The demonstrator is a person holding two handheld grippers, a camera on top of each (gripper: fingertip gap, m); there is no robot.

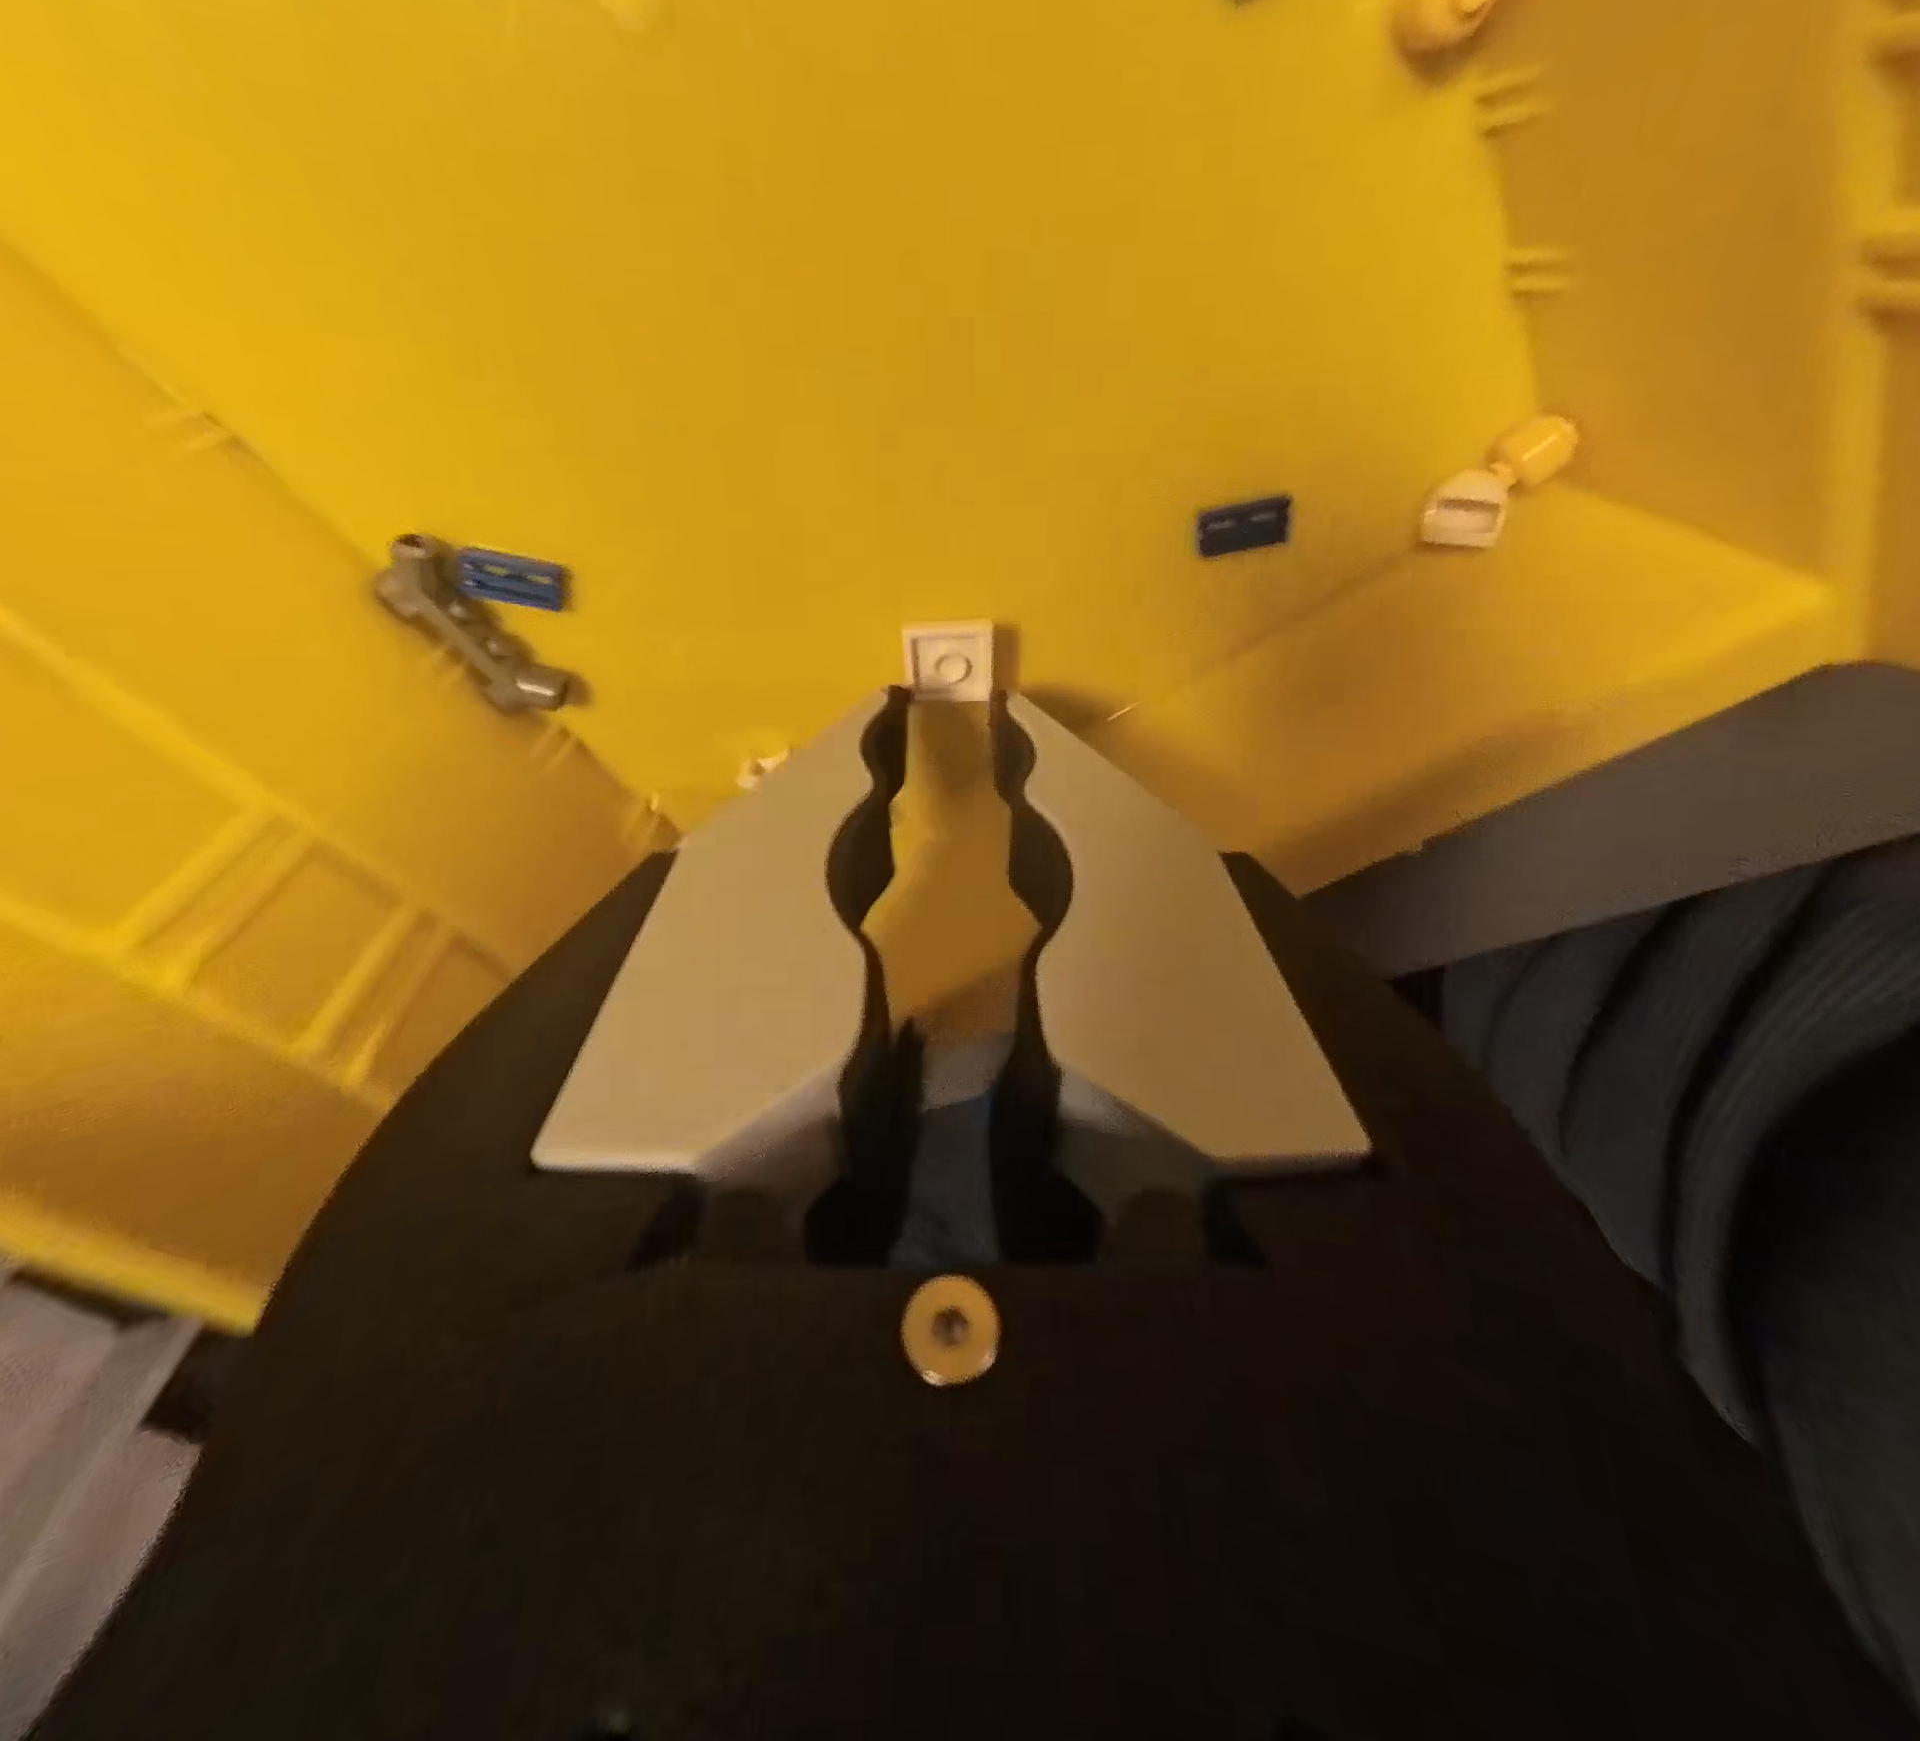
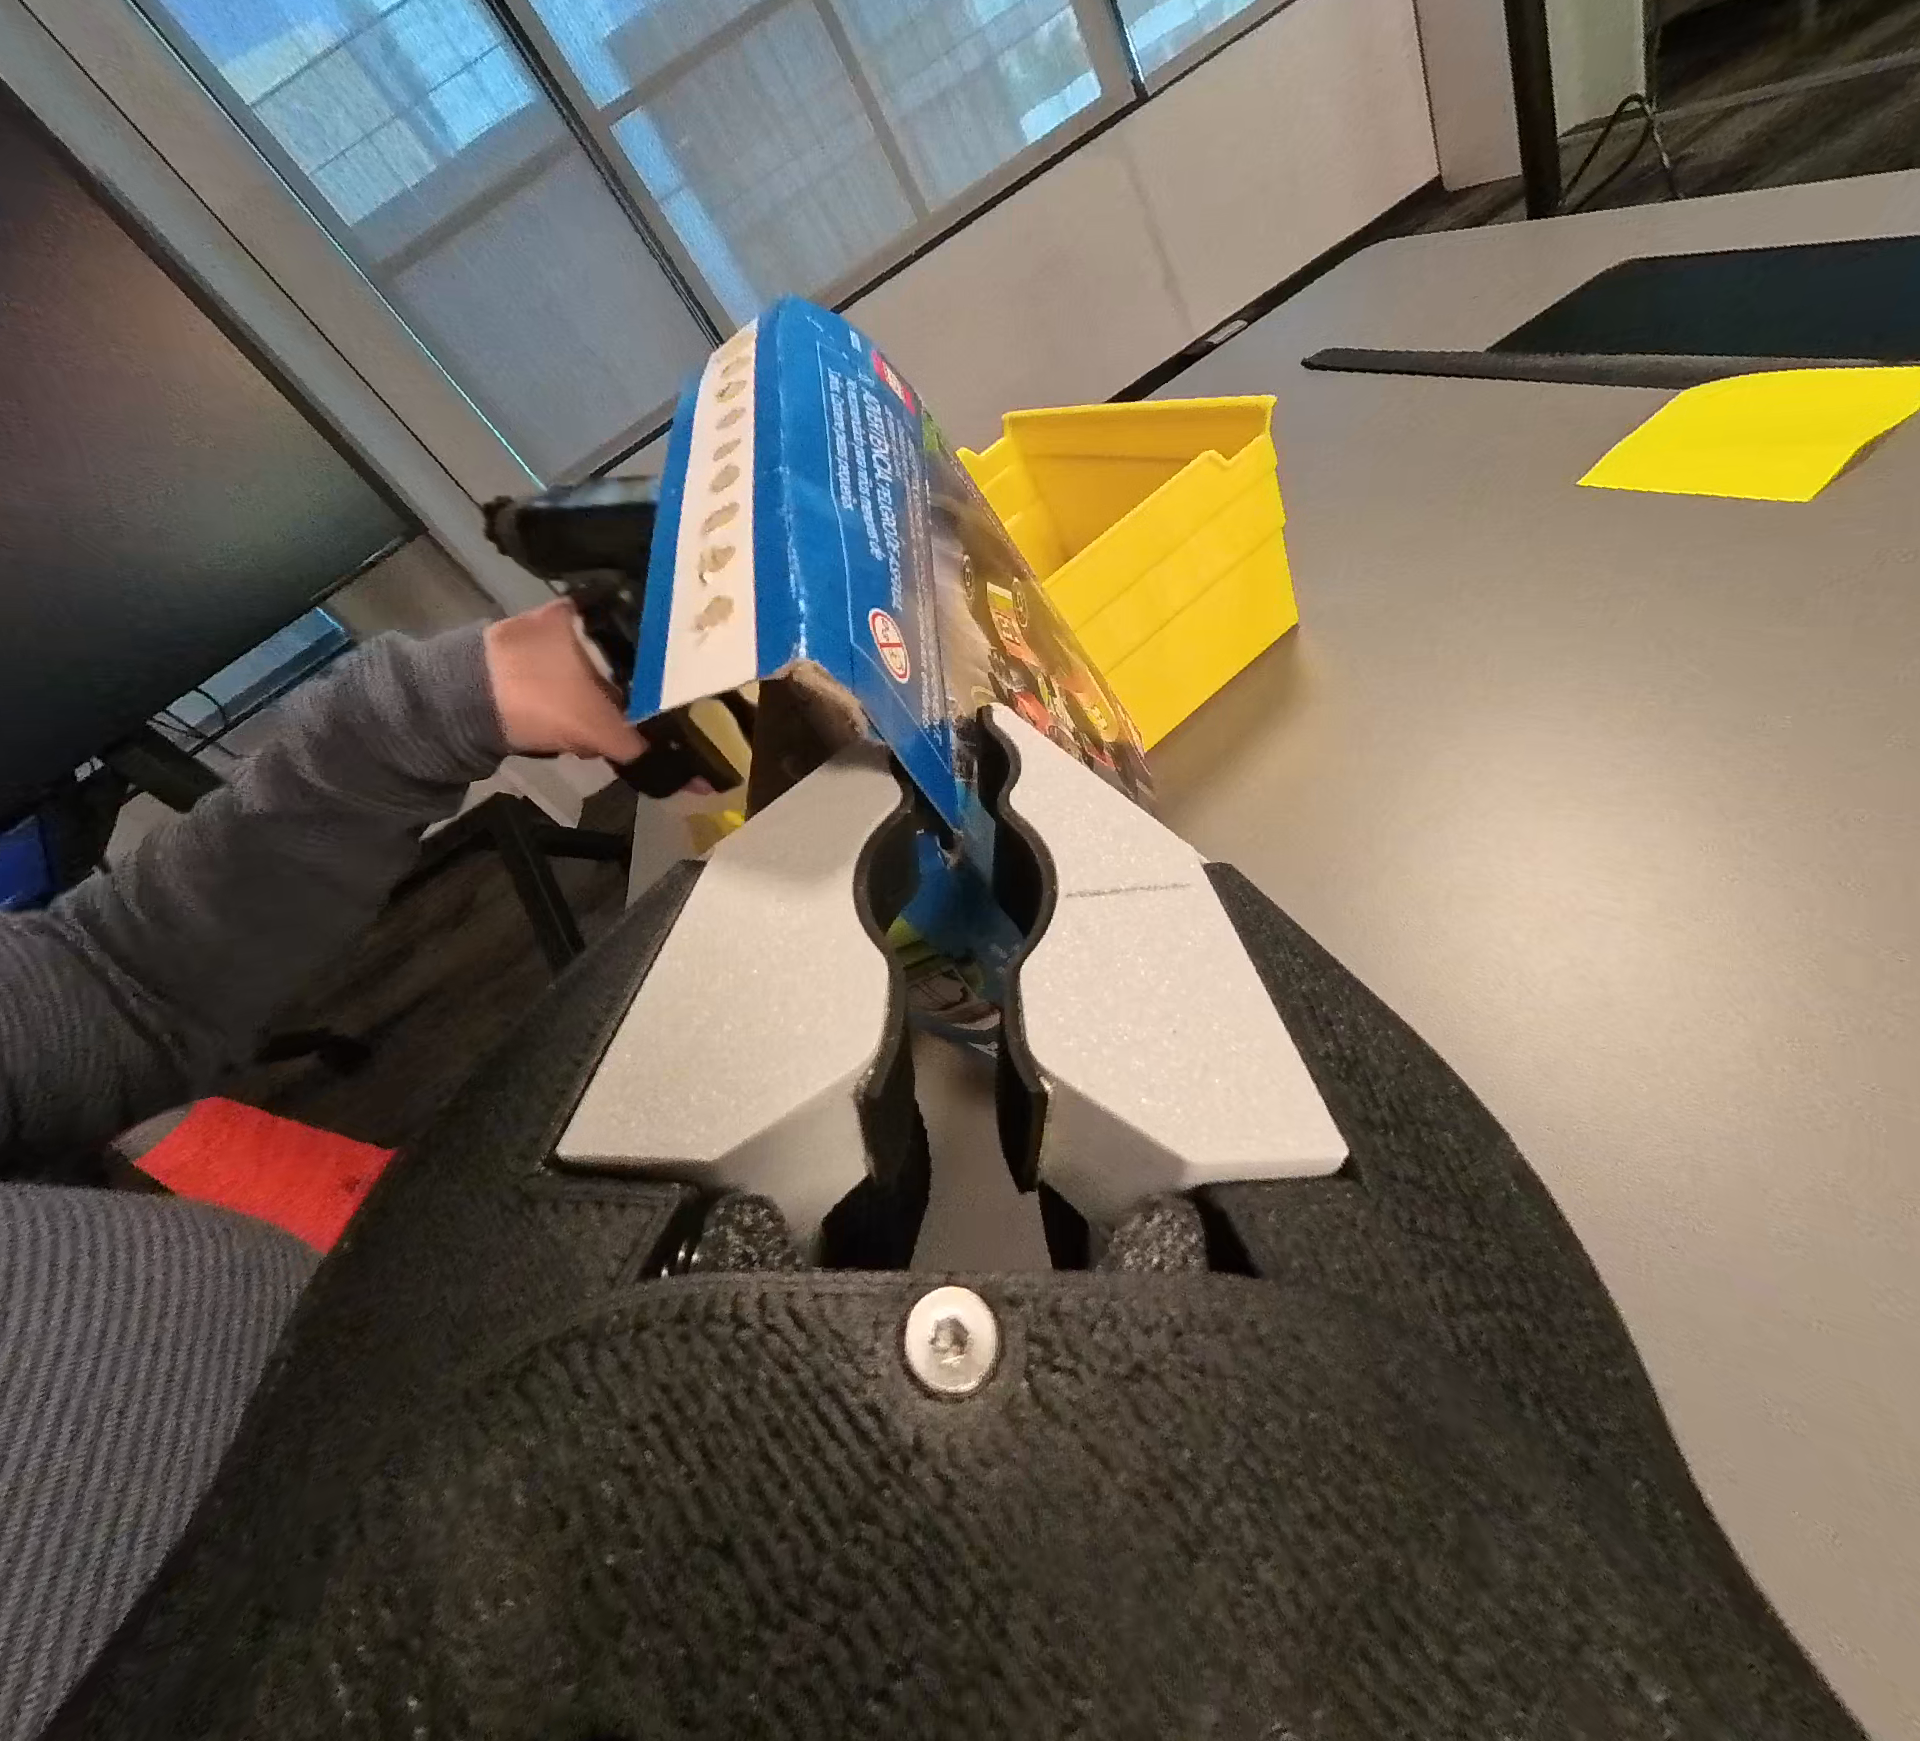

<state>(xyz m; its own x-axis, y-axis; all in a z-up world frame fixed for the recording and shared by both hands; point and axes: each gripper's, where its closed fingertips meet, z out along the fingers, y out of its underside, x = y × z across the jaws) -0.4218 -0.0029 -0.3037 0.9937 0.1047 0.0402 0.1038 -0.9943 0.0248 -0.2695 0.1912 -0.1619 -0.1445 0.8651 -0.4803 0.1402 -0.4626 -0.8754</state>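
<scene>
Grey tabletop (image 2: 1558, 808) carries an open yellow plastic bin (image 2: 1174, 548); in front of it the right gripper (image 2: 951, 756) is clamped on the wall of a torn-open blue printed cardboard box (image 2: 810, 528), lifted and tilted, both pads pressed on the card. The left gripper (image 1: 948, 702) is down inside a yellow plastic bin (image 1: 831, 237), jaws narrowed to a small gap. A small white square one-stud brick (image 1: 948, 663) lies on the bin floor right at the fingertips; whether the pads grip it I cannot tell.

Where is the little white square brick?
In the left wrist view, the white brick lies on the yellow bin floor, right at the left gripper fingertips, between the grey bar on the left and the dark blue piece on the right.
</scene>
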